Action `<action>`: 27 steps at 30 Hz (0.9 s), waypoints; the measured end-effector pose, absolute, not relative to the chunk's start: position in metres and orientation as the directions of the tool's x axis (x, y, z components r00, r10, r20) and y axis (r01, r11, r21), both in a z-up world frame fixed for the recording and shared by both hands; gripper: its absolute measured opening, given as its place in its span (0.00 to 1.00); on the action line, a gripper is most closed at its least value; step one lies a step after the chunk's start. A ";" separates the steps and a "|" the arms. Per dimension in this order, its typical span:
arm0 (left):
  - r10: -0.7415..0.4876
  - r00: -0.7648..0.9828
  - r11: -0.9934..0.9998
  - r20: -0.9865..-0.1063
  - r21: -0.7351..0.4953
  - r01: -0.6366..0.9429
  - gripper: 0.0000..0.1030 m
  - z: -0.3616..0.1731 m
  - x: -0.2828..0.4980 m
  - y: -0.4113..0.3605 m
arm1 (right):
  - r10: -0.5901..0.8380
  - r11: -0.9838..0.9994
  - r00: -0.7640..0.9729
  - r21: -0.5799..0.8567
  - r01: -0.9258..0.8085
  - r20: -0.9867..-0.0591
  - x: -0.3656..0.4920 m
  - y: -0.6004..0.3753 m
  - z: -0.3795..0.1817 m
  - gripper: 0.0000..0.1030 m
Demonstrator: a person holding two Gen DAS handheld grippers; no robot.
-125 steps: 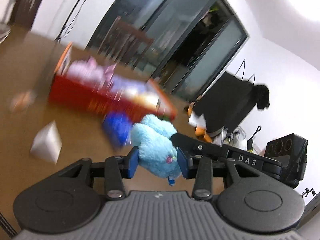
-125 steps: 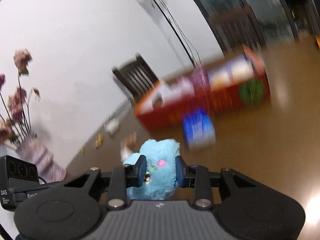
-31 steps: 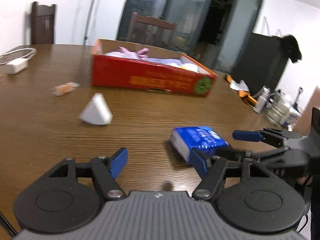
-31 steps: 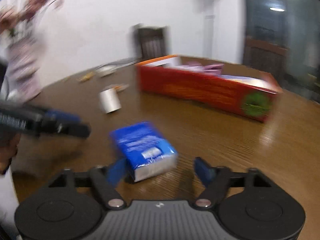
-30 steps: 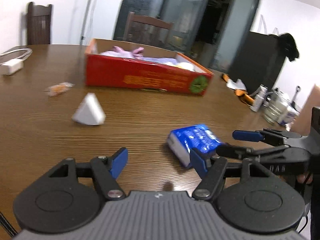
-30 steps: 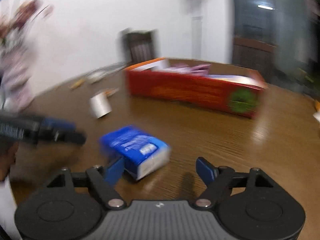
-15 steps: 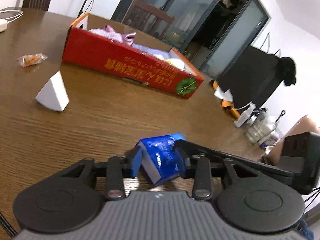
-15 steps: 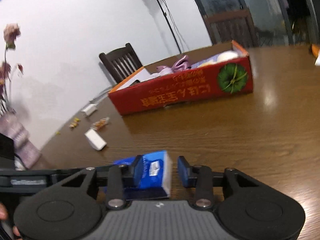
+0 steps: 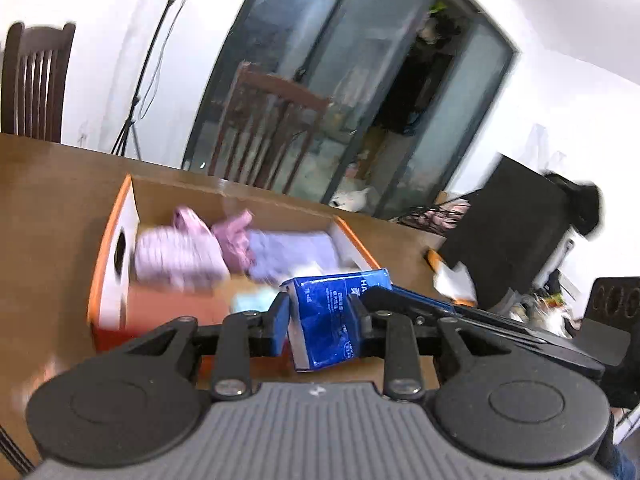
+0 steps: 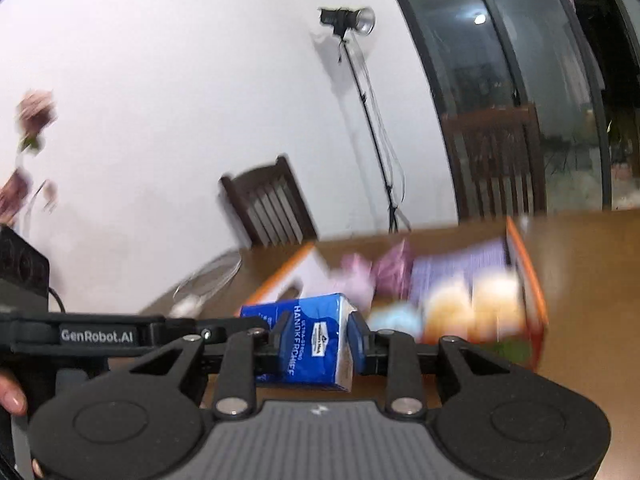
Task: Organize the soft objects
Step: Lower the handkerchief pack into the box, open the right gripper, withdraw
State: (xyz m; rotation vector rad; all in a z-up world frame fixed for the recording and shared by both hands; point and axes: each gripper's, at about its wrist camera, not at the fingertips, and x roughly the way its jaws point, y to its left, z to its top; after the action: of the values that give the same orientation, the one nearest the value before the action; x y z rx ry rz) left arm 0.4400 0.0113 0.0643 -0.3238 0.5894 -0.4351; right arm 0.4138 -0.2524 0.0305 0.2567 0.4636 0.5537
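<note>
A blue pack of paper handkerchiefs [image 9: 332, 312] hangs in the air in front of the red cardboard box [image 9: 114, 280], off the table. My left gripper [image 9: 319, 320] has its blue pads pressed on both sides of the pack, and its jaws are still closing. My right gripper [image 10: 318, 338] clamps the same pack [image 10: 312, 340] from the other end, its jaws closing too. Each gripper's black arm shows in the other's view. The box [image 10: 534, 280] holds pink and lilac soft things [image 9: 180, 256], a light blue plush [image 10: 392, 318] and pale orange ones [image 10: 472, 300], all blurred.
The brown wooden table [image 9: 48, 184] carries the box. Dark wooden chairs [image 9: 272, 128] [image 10: 272, 208] stand behind it. A light stand [image 10: 352, 24] rises by the white wall. A black bag [image 9: 516, 216] sits to the right. A hand [image 10: 10, 396] holds the left gripper.
Both grippers closed on the blue pack where it lay on the table. They have since lifted it together and carried it up to the red box.
</note>
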 end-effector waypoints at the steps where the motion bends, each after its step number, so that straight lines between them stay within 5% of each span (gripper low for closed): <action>1: -0.486 0.729 0.856 -0.481 -0.431 0.286 0.29 0.062 0.463 0.013 | 0.540 0.833 0.756 0.359 -0.420 -0.370 0.443 -0.250 0.032 0.27; 4: -0.464 0.677 0.859 -0.571 -0.475 0.189 0.28 0.043 0.535 0.013 | 0.483 0.873 0.744 0.318 -0.370 -0.461 0.513 -0.235 0.022 0.26; 10: -0.290 0.637 0.953 -0.714 -0.274 0.126 0.25 0.000 0.589 0.002 | 0.429 0.902 0.598 0.287 -0.322 -0.677 0.594 -0.204 -0.039 0.12; 20: -0.293 0.628 0.954 -0.721 -0.263 0.144 0.29 -0.001 0.586 0.000 | 0.423 0.905 0.589 0.283 -0.319 -0.688 0.597 -0.198 -0.042 0.11; 27: -0.266 0.722 0.964 -0.639 -0.186 0.191 0.32 0.061 0.520 0.026 | 0.417 0.909 0.661 0.273 -0.316 -0.624 0.556 -0.227 0.004 0.17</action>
State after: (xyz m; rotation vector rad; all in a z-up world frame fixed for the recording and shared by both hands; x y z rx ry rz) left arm 0.5200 0.0262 0.0609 -0.1101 0.7216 -0.2528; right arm 0.5557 -0.2272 0.0036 0.1456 0.7412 0.4163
